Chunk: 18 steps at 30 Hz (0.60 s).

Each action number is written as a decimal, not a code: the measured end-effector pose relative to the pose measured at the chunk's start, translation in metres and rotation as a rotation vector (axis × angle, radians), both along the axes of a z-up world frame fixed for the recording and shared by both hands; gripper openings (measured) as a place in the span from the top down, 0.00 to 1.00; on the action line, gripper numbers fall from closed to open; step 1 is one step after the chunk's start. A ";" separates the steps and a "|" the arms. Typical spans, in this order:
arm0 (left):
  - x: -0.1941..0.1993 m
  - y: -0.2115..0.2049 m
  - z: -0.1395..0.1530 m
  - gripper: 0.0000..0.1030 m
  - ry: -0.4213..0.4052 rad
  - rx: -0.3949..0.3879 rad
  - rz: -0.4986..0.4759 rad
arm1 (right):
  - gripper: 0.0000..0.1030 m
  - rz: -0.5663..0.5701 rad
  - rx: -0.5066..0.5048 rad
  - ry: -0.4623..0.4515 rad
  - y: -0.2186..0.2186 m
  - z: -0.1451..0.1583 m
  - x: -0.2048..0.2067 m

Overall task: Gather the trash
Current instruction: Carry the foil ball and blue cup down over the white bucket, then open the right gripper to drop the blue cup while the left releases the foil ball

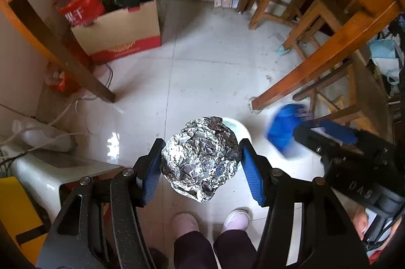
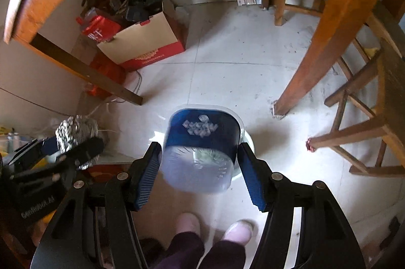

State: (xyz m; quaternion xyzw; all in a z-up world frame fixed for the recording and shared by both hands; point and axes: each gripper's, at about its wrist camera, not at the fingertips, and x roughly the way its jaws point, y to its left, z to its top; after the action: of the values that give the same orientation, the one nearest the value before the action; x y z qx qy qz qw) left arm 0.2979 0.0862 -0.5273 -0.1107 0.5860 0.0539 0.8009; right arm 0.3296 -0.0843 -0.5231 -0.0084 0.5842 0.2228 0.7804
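Observation:
My left gripper [image 1: 202,146] is shut on a crumpled ball of aluminium foil [image 1: 200,157], with both blue pads against its sides. It hangs over the pale floor, above the rim of a white bin [image 1: 240,128]. My right gripper [image 2: 200,147] is shut on a plastic tub [image 2: 200,150] with a blue upper part and a translucent base. It is blurred and hangs over the same white bin [image 2: 250,139]. In the left wrist view the blue tub [image 1: 283,127] shows at the right. The foil ball [image 2: 76,132] shows at the left of the right wrist view.
A cardboard box [image 1: 121,33] holding a black fan stands at the back left by a table leg [image 1: 76,66]. Wooden stools [image 2: 359,122] and another table leg [image 2: 316,41] stand on the right. A person's pink slippers [image 1: 210,221] are below. Cables and a power strip [image 1: 43,137] lie at the left.

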 end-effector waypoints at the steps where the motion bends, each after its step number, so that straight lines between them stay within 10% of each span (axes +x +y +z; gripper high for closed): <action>1: 0.000 0.000 -0.009 0.43 0.009 0.002 0.005 | 0.43 0.000 0.004 0.000 0.001 -0.006 0.001; 18: 0.024 -0.038 -0.060 0.37 0.162 -0.150 -0.026 | 0.38 -0.088 -0.023 0.100 -0.032 -0.006 0.010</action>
State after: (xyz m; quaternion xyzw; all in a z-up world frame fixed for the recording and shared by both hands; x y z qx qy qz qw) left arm 0.3221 0.0480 -0.5871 -0.1579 0.6525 0.0084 0.7411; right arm 0.3394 -0.1163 -0.5292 0.0195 0.6247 0.1818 0.7591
